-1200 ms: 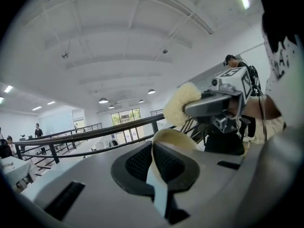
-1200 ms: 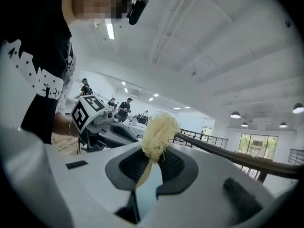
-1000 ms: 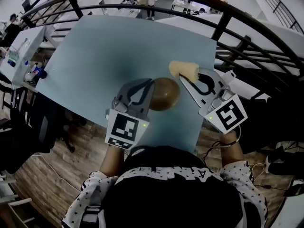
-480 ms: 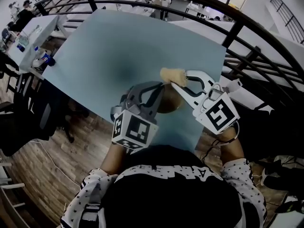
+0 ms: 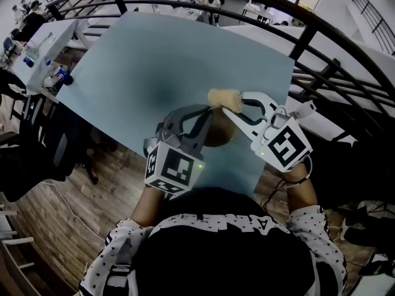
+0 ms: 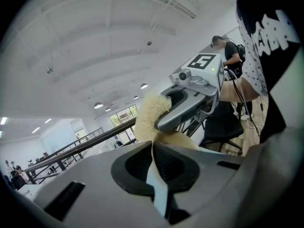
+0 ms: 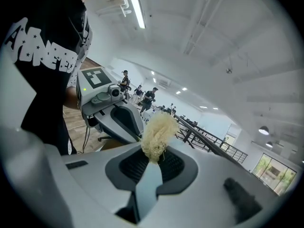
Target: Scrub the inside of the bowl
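A brown bowl (image 5: 221, 137) is held over the near edge of the pale blue table (image 5: 154, 60). My left gripper (image 5: 200, 113) is shut on its rim; in the left gripper view the thin rim runs between the jaws (image 6: 153, 144) and the cream inside of the bowl (image 6: 183, 139) shows just beyond. My right gripper (image 5: 229, 105) is shut on a pale yellow fibrous scrubber (image 5: 223, 97), which sits at the bowl's far rim. From the right gripper view the scrubber (image 7: 157, 132) sticks up from the shut jaws (image 7: 151, 160), with the left gripper (image 7: 121, 120) close behind it.
A black curved railing (image 5: 321, 48) runs behind and to the right of the table. At far left stands a desk with bottles (image 5: 43, 48). Wooden floor (image 5: 74, 214) lies below the table's near edge, and the person's black shirt (image 5: 228, 251) fills the bottom.
Over the last second the scrubber has come in from beside the bowl to its rim and the two grippers have closed together. In the last half second almost nothing has moved.
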`<state>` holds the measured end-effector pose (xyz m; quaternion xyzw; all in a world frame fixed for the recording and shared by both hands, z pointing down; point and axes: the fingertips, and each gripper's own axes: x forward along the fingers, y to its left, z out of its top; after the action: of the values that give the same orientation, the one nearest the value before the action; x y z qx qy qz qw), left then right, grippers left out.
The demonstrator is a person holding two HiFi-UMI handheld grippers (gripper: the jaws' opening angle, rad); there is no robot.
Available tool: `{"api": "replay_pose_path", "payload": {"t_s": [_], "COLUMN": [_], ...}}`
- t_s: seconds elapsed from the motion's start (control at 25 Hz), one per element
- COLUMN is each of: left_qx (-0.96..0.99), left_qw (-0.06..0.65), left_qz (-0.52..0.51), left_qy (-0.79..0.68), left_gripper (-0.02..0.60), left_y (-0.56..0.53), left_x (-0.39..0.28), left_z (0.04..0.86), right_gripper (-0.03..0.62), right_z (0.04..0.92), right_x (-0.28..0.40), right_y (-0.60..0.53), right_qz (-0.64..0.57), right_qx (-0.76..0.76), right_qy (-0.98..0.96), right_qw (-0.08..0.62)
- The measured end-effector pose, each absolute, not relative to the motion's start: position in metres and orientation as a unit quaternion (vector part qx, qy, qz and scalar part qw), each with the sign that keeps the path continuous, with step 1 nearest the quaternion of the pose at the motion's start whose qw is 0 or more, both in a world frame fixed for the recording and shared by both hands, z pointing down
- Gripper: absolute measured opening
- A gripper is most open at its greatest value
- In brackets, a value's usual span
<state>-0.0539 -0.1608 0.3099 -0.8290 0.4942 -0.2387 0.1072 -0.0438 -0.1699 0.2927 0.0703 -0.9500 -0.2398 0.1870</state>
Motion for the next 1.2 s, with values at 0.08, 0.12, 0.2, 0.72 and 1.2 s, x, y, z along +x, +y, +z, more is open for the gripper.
{"api": "replay_pose_path", "payload": {"t_s": [0.08,0.12,0.2,0.72,1.2], "left_qx": [-0.831,-0.832,-0.832,-0.832,-0.829], "left_qw": [0.102,0.099,0.097,0.097,0.1], "left_qz": [-0.233,-0.23,-0.227,-0.227,-0.223], "left_qy": [0.495,0.496,0.498,0.496,0.504], "left_gripper": [0.023,0.023,0.023,0.023,0.023], "left_y": [-0.16,-0.159,-0.158,-0.159,-0.156], "left_x": [-0.054,-0.055,-0.057,-0.056,-0.066], "left_z": [0.31,0.31,0.31,0.307,0.305], "right_gripper": [0.06,0.06,0.06,0.06,0.06], "right_z": [0.293,0.293,0.293,0.29,0.296], "right_x": [-0.044,-0.045,-0.046,-0.044,-0.035], "right_y": [-0.169,-0.169,-0.168,-0.169,-0.175], "right_qz": [-0.237,-0.236,-0.231,-0.217,-0.203], "right_qx": [0.071,0.071,0.071,0.075,0.084], "right_qy": [-0.951,-0.952,-0.954,-0.96,-0.962], "right_qw": [0.184,0.182,0.176,0.157,0.16]}}
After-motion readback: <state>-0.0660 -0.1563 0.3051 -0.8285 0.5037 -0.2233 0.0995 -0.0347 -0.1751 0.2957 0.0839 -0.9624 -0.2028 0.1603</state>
